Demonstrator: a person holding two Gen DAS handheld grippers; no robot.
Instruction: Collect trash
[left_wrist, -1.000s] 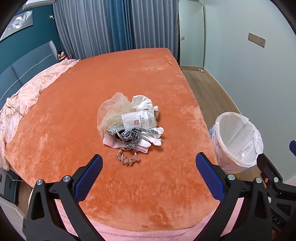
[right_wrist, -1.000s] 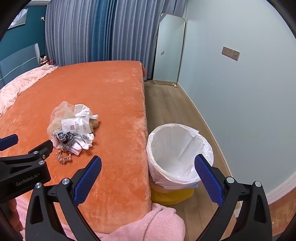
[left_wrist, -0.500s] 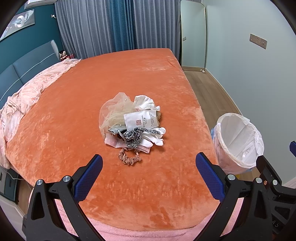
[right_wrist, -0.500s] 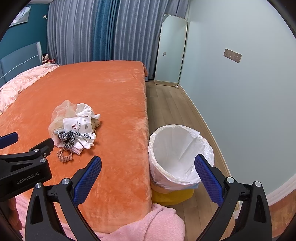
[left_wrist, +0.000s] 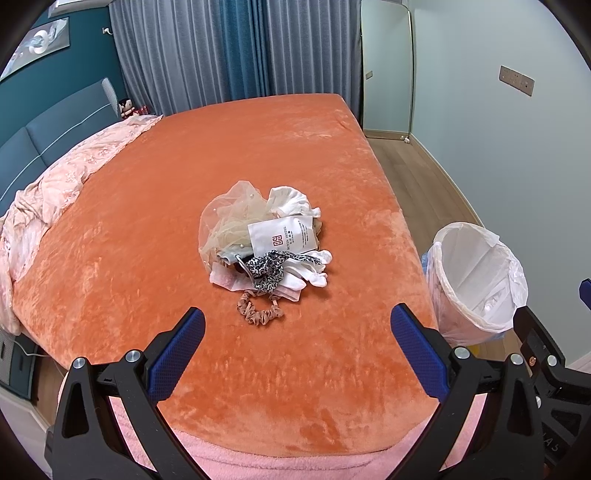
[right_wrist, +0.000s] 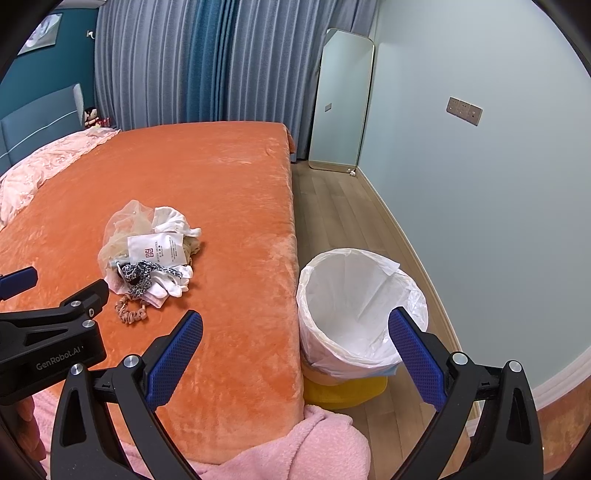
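Your left gripper (left_wrist: 297, 325) and right gripper (right_wrist: 295, 326) both gape wide, empty. Nearest: pink scrunchie (left_wrist: 260, 308), soft, light; pinch one side of its ring. Behind it, mid-bed, the trash pile (left_wrist: 264, 240): limp cloth, slippery paper packet (left_wrist: 282, 236). Lined bin (right_wrist: 360, 306) stands beside the bed.

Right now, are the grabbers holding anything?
No. The left hand-held gripper and right hand-held gripper are both open and empty; the trash pile lies untouched.
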